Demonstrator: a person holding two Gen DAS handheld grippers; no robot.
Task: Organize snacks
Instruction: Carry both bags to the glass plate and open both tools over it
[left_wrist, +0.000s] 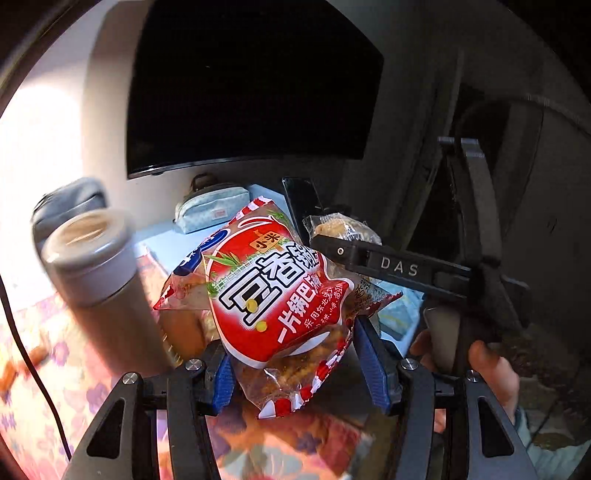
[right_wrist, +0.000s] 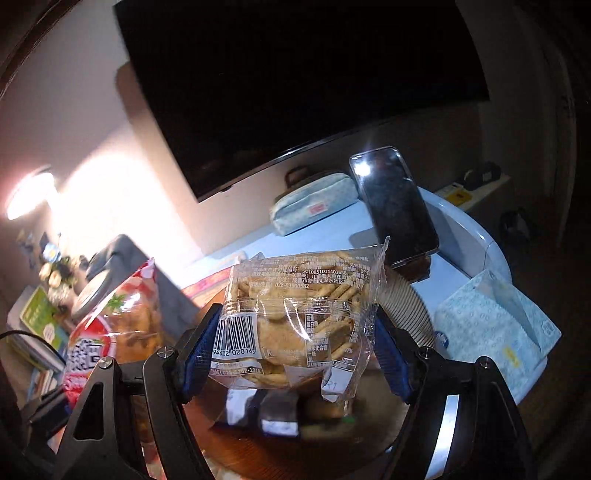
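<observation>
My left gripper (left_wrist: 295, 354) is shut on a red and white snack bag (left_wrist: 273, 295) with Chinese lettering and holds it up above the table. My right gripper (right_wrist: 295, 332) is shut on a clear cracker bag (right_wrist: 299, 317) with a barcode label, held above a dark round bowl (right_wrist: 369, 443) that holds small wrapped snacks (right_wrist: 277, 417). The right gripper (left_wrist: 332, 251) shows in the left wrist view at right, with the cracker bag (left_wrist: 343, 229) in it. The red bag (right_wrist: 110, 332) shows at the left in the right wrist view.
A grey thermos (left_wrist: 96, 273) stands close at left. A phone (right_wrist: 395, 210) leans upright behind a stack of paper cups (right_wrist: 406, 310). A pale pencil case (right_wrist: 314, 206) lies under a dark TV screen (right_wrist: 295, 92). A tissue pack (right_wrist: 495, 325) lies at right.
</observation>
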